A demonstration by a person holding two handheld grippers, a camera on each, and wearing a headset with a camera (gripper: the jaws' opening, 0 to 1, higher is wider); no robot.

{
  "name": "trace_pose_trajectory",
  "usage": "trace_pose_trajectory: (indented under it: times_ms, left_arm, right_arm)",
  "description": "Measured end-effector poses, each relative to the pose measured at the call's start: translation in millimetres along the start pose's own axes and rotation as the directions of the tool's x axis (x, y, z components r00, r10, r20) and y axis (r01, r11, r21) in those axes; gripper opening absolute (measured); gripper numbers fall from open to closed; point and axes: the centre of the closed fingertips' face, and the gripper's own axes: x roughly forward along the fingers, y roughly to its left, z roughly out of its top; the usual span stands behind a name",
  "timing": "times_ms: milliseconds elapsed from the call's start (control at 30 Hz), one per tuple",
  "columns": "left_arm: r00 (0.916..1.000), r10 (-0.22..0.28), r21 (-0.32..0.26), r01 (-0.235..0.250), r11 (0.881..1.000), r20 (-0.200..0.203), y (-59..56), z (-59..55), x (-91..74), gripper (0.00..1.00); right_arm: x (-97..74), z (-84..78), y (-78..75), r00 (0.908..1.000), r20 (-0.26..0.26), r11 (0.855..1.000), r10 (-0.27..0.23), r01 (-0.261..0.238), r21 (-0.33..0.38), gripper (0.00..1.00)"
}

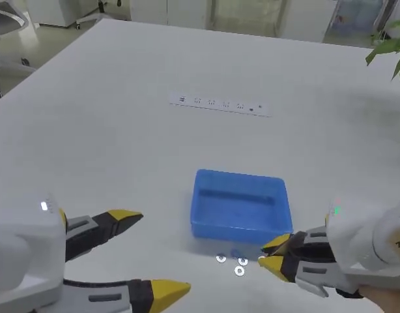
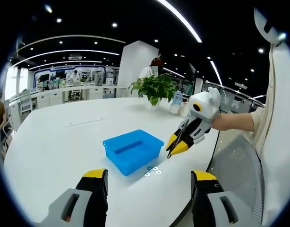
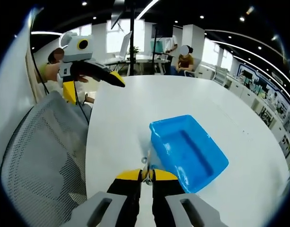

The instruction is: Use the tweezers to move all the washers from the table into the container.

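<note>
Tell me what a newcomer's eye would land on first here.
The bright blue container stands out on the white table, near its front edge. A few small washers lie just before it, by the right gripper, shut on tweezers. The left gripper hangs open at the near left.

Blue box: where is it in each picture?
Head view: the blue container sits low, a little right of centre.
Left gripper view: the blue container is near the middle, above the two jaws.
Right gripper view: the blue container is right of centre, just above the jaws.
Shared landmark: the right gripper, holding the tweezers, is beside it every time.
</note>
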Motion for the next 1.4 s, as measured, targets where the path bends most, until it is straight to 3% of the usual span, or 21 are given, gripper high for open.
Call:
trace_pose_trajectory:
  times_ms: [467, 867, 1033, 1400]
  left_arm:
    - [0.9998, 0.019, 0.006, -0.019, 1.0, 0.008, 3.8, 2.7, -7.1, 0.72]
    - [0.9988, 0.047, 0.001, -0.047, 0.999, 0.014, 8.2, 3.5, -14.9, 0.72]
    - [0.9982, 0.059, -0.002, -0.059, 0.998, 0.012, 11.3, 2.4, -16.3, 0.72]
    - [0.997, 0.078, -0.009, -0.078, 0.997, 0.003, 17.6, -0.5, -18.2, 0.72]
  right_arm:
    - [0.6, 24.5, -45.4, 0.9977, 0.044, 0.999, -0.051, 0.05, 0.012, 0.04]
    - [23.8, 11.0, -91.4, 0.9955, 0.026, 0.98, -0.091, 0.085, 0.18, 0.04]
    - [34.9, 5.8, -99.7, 0.9958, 0.011, 0.973, -0.091, 0.086, 0.213, 0.04]
    - [54.4, -11.6, -101.9, 0.9956, -0.061, 0.978, -0.071, 0.082, 0.194, 0.05]
